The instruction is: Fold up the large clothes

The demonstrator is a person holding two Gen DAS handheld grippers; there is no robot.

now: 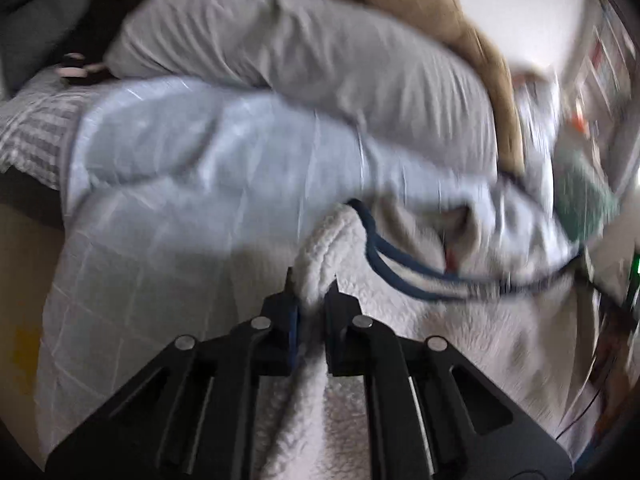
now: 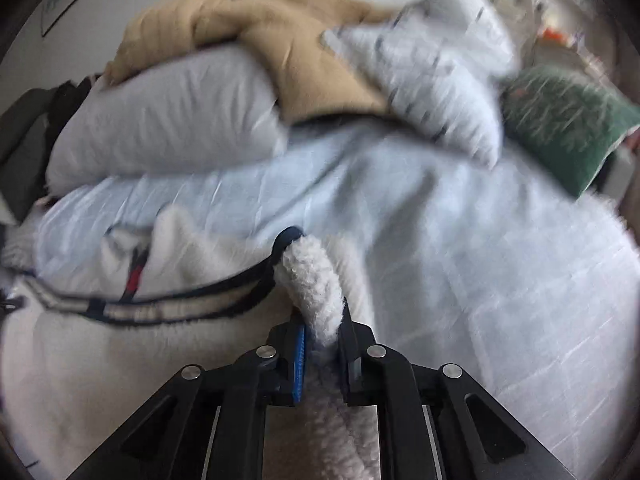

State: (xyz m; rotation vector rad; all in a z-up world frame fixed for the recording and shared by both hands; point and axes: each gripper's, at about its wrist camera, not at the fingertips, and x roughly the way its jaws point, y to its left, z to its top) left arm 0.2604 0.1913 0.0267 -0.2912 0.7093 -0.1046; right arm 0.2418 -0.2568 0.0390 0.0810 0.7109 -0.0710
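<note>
A large white fleece garment (image 1: 420, 320) with dark navy trim (image 1: 400, 276) lies spread over a pale blue quilted bed cover (image 1: 180, 168). My left gripper (image 1: 312, 284) is shut on a fold of the fleece at one end. In the right wrist view the same fleece garment (image 2: 120, 360) stretches to the left, its navy trim (image 2: 180, 296) running across. My right gripper (image 2: 322, 316) is shut on a bunched fleece edge that sticks up between the fingers. Both views are blurred.
A grey pillow (image 1: 300, 40) and a tan blanket (image 1: 440, 8) lie behind the garment. The right wrist view shows the grey pillow (image 2: 160, 120), the tan blanket (image 2: 280, 40), a white patterned pillow (image 2: 440, 72) and a green cushion (image 2: 568, 120). A striped cloth (image 1: 36, 136) lies at the left.
</note>
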